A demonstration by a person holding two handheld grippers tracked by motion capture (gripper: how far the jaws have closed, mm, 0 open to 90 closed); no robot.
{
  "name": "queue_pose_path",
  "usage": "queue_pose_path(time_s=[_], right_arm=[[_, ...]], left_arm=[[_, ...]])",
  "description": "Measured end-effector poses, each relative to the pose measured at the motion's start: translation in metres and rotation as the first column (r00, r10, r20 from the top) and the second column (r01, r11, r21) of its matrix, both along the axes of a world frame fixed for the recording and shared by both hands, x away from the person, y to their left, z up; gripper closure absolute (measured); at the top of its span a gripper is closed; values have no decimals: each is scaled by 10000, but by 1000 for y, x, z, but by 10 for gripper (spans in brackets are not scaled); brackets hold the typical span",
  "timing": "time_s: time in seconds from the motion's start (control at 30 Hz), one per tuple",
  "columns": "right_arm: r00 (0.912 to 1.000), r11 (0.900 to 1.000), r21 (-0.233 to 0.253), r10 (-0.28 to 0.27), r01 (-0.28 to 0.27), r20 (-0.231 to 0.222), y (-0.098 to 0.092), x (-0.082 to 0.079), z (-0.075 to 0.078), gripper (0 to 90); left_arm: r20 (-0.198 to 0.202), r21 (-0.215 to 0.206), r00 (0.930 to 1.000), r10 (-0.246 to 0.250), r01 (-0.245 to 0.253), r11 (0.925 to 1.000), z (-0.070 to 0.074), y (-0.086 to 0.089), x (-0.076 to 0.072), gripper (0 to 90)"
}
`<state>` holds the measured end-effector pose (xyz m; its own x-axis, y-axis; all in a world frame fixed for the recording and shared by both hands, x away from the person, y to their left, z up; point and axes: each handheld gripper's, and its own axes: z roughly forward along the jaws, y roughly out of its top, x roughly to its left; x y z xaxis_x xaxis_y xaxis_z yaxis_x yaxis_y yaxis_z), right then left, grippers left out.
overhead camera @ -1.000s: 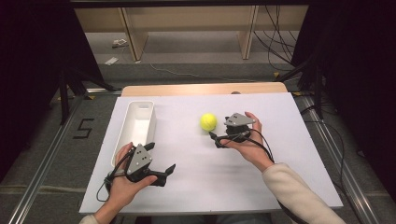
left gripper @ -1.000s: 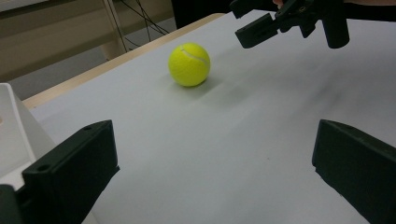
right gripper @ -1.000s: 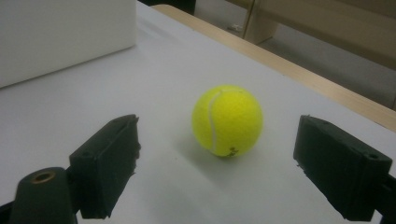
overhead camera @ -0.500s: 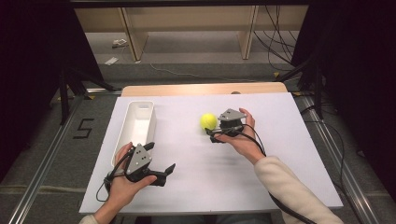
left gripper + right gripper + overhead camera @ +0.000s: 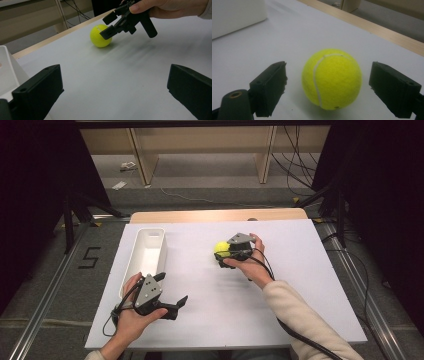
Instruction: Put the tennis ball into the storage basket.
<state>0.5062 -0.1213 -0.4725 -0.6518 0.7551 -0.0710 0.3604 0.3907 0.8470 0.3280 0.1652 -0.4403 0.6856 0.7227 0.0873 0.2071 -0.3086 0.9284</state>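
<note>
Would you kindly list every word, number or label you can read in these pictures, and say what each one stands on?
"5": black digit on the grey floor left of the table.
Tennis ball: its white seam shows, with no readable print on the facing side.
White bin: no label visible.
Left hand-held gripper and right hand-held gripper: no markings legible.

the high view looks forward and down from above the desk's [image 5: 310,285] near edge, taking in the whole top. the left gripper view sits low near the near-left corner, facing across the desk. the right gripper view sits close behind the tennis ball [image 5: 331,78], which all three views share.
</note>
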Motion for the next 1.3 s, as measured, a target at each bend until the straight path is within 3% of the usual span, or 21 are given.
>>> queue_pose_path(time_s=[0.83, 1.3], right_arm=[[9992, 9995, -303, -32, 20, -409, 12, 21, -20, 161], [9992, 9993, -277, -267, 259, -290, 12, 22, -23, 261]], left_arm=[[33, -28, 10000, -42, 42, 10000, 1, 0, -1, 0], [22, -19, 10000, -46, 46, 10000, 0, 0, 0, 0]])
